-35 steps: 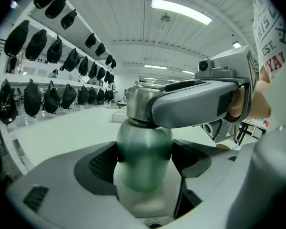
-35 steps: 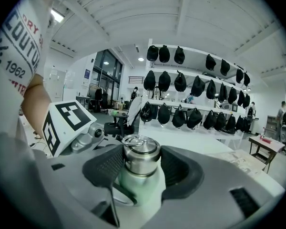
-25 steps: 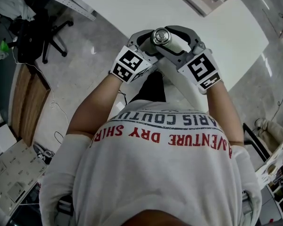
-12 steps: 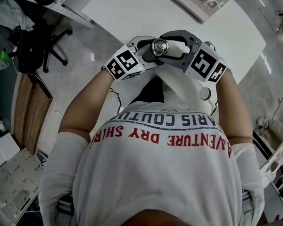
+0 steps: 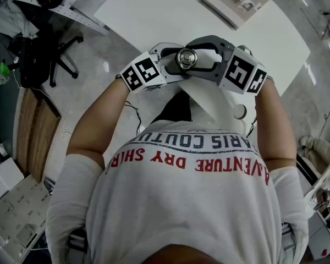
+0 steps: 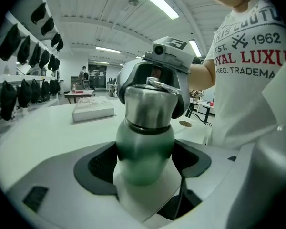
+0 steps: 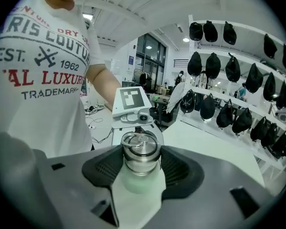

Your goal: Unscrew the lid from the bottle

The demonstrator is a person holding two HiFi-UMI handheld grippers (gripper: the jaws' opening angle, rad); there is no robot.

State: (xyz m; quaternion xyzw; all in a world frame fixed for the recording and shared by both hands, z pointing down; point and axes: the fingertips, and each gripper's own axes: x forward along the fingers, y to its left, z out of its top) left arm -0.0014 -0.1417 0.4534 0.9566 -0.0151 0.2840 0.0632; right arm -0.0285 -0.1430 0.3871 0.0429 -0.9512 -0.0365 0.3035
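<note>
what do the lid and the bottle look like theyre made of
Lid: looks like brushed steel, silver-grey with soft streaky highlights and a wire ring on top. Bottle: pale green with a dull, matte finish. It is probably coated metal, though plastic can't be ruled out from its look.

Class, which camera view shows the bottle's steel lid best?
The left gripper view: the lid appears large and side-on, its seam with the green bottle plain. The right gripper view shows its ringed top between the pads of the right gripper; the head view shows only a small disc from above.
</note>
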